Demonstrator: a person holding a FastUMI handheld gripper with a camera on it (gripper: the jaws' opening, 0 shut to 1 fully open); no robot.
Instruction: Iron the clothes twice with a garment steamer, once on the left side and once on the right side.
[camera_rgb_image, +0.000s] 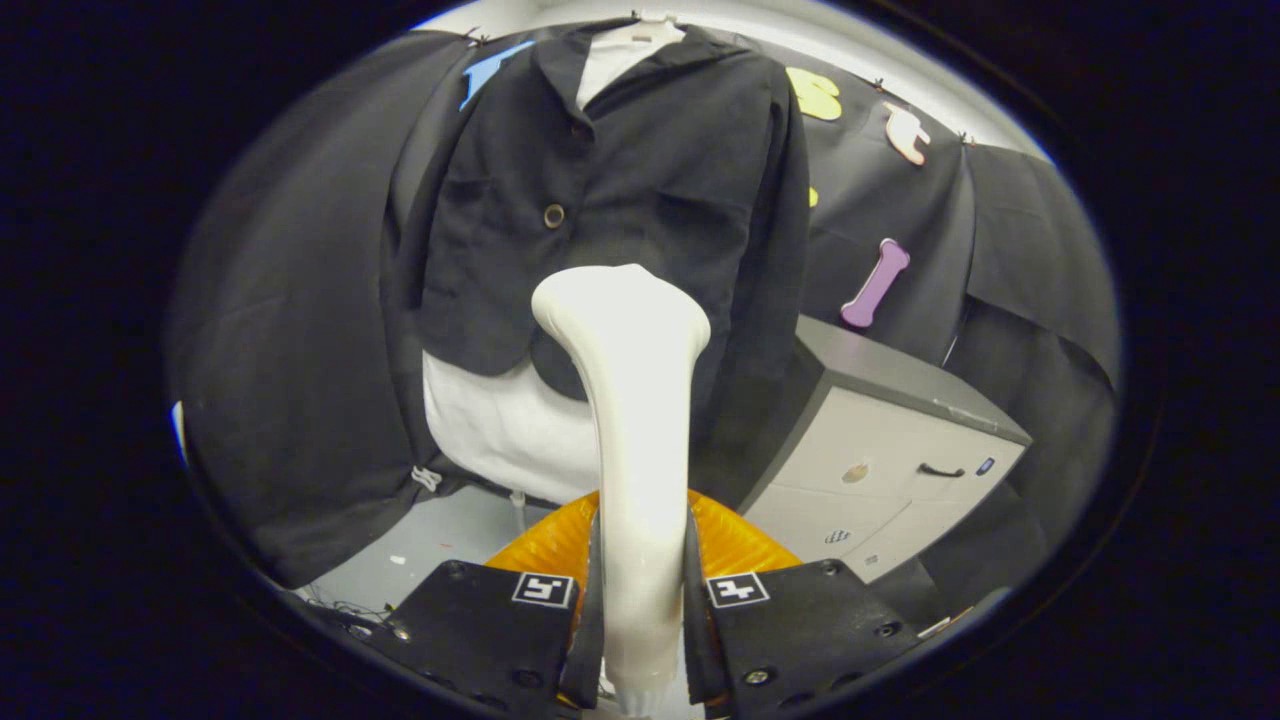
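A white garment steamer stands upright between my two black fingers, its handle pinched on both sides. My gripper is shut on it. The steamer's wide head points at a black jacket that hangs over a white shirt on a hanger just ahead. The head sits in front of the jacket's lower hem, near its middle; I cannot tell whether it touches the cloth. One round button shows on the jacket front above the head.
A grey cabinet with a black drawer handle stands to the right of the clothes. An orange ribbed object lies just beyond my fingers, behind the steamer. Grey floor shows below the hanging shirt.
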